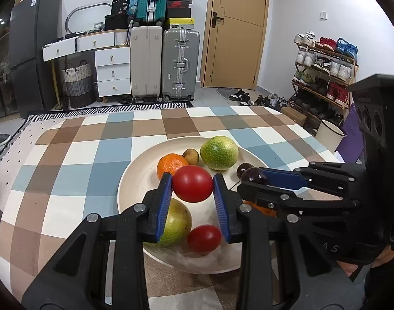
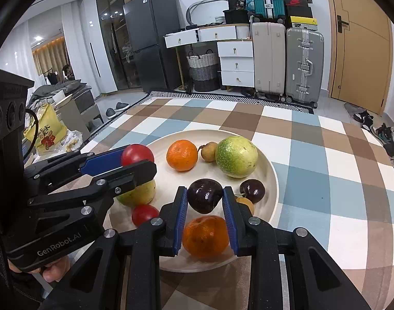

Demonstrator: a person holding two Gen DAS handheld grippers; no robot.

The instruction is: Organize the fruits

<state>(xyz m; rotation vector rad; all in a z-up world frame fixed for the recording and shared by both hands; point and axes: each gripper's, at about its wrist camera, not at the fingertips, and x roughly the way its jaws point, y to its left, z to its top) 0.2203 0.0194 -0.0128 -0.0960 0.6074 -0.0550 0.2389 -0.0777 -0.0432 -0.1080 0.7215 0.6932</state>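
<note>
From the left wrist, the left gripper [image 1: 193,184] pinches a smooth, glossy red tomato [image 1: 193,183] between ribbed blue pads, over the round cream plate [image 1: 135,180] on the checked tablecloth [image 1: 75,155]. A dimpled orange [image 1: 171,165] sits just behind.

From the right wrist, the right gripper [image 2: 205,196] clamps a shiny dark plum [image 2: 204,195] above the plate's [image 2: 270,180] near half; bare cloth [image 2: 326,180] lies open to the right.
</note>
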